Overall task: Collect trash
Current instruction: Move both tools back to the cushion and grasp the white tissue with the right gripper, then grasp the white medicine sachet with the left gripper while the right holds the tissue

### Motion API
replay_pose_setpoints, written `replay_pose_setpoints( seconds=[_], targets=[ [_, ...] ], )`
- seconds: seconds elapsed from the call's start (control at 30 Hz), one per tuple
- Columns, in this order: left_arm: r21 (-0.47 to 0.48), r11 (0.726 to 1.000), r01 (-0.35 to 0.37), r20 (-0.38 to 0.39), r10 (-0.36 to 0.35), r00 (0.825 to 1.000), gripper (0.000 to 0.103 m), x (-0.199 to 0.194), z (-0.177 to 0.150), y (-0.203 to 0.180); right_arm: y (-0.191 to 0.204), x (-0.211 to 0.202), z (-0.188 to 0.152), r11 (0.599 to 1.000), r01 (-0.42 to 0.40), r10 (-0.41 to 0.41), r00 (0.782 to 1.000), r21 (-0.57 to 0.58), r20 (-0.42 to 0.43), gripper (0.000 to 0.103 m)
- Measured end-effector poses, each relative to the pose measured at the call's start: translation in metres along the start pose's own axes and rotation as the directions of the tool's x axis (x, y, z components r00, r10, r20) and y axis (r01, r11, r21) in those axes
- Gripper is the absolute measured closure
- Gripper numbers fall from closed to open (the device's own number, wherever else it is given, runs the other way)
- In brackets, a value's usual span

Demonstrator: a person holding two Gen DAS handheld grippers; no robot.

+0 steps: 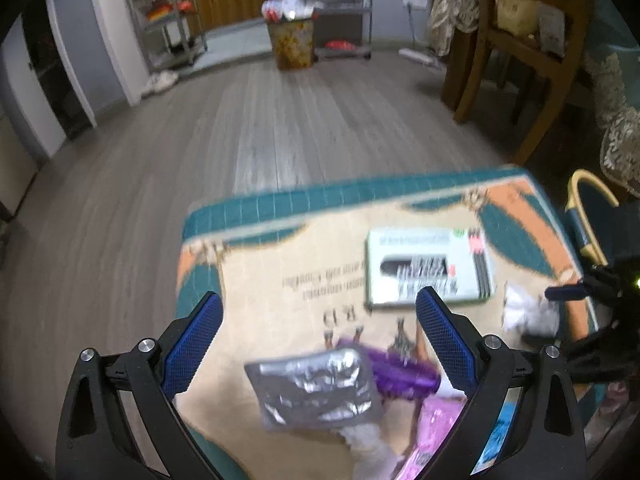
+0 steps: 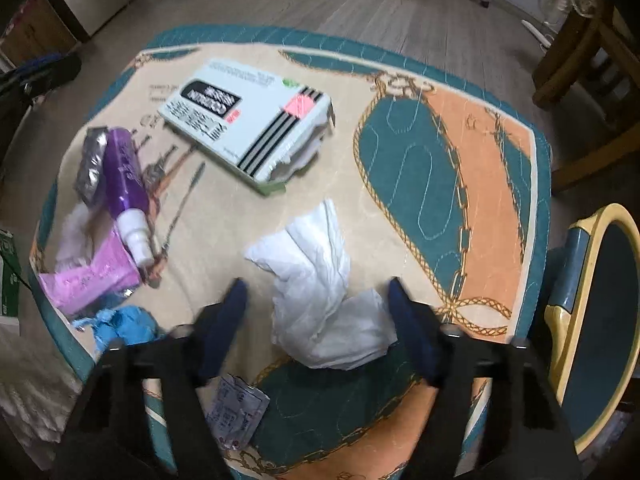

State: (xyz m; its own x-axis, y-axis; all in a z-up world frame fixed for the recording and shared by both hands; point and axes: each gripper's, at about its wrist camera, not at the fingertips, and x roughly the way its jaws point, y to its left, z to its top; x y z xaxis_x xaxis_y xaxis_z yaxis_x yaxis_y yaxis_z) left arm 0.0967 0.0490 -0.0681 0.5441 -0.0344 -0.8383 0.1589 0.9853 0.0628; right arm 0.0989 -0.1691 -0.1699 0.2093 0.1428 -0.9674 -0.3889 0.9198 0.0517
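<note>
Trash lies on a small table with a teal, cream and orange cloth (image 2: pixel 480 152). A crumpled white tissue (image 2: pixel 320 280) sits between the fingers of my open right gripper (image 2: pixel 316 292). My open left gripper (image 1: pixel 320 308) hovers above a silver foil wrapper (image 1: pixel 312 392) and a purple bottle (image 1: pixel 400 372). The bottle (image 2: pixel 124 176), the foil (image 2: pixel 91 164), a pink packet (image 2: pixel 92 276) and a blue crumpled wrapper (image 2: pixel 124 324) lie at the table's left in the right wrist view. A white torn box (image 2: pixel 248 120) lies at the back. A small printed wrapper (image 2: pixel 236 412) lies near the front edge.
A yellow-rimmed dark bin (image 2: pixel 600 328) stands right of the table. A wooden chair (image 1: pixel 520 40) and a draped table are at the far right. A patterned bin (image 1: pixel 292 40) and metal shelves stand across the wooden floor. The right gripper shows at the left wrist view's edge (image 1: pixel 592 292).
</note>
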Motion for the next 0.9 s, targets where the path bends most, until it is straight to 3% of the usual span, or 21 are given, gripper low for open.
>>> replay_pose_setpoints(
  seconds=[0.13, 0.27, 0.4, 0.67, 0.9],
  targets=[
    [-0.007, 1.0, 0.021, -0.125, -0.022, 0.992, 0.007, 0.025, -0.023, -0.003, -0.007, -0.001, -0.001, 1.0, -0.009, 0.009, 1.0, 0.016, -0.004, 0.076],
    [0.1, 0.995, -0.019, -0.123, 0.031, 0.992, 0.007, 0.027, -0.028, -0.016, -0.015, -0.01, 0.003, 0.998, -0.037, 0.036, 0.999, 0.053, 0.029, 0.087],
    [0.092, 0.995, 0.029, -0.112, -0.018, 0.994, 0.007, 0.024, -0.021, -0.026, -0.022, -0.024, 0.005, 0.995, -0.059, 0.053, 0.996, 0.077, 0.066, 0.088],
    [0.145, 0.989, 0.039, -0.097, -0.025, 0.995, 0.007, 0.033, -0.006, -0.059, -0.056, -0.058, 0.01, 0.978, -0.109, 0.081, 0.984, 0.176, 0.161, 0.088],
    [0.108, 0.99, 0.09, -0.134, -0.076, 0.988, 0.007, 0.046, 0.003, -0.075, -0.078, -0.058, 0.005, 0.976, -0.091, 0.061, 0.987, 0.197, 0.15, 0.088]
  ],
)
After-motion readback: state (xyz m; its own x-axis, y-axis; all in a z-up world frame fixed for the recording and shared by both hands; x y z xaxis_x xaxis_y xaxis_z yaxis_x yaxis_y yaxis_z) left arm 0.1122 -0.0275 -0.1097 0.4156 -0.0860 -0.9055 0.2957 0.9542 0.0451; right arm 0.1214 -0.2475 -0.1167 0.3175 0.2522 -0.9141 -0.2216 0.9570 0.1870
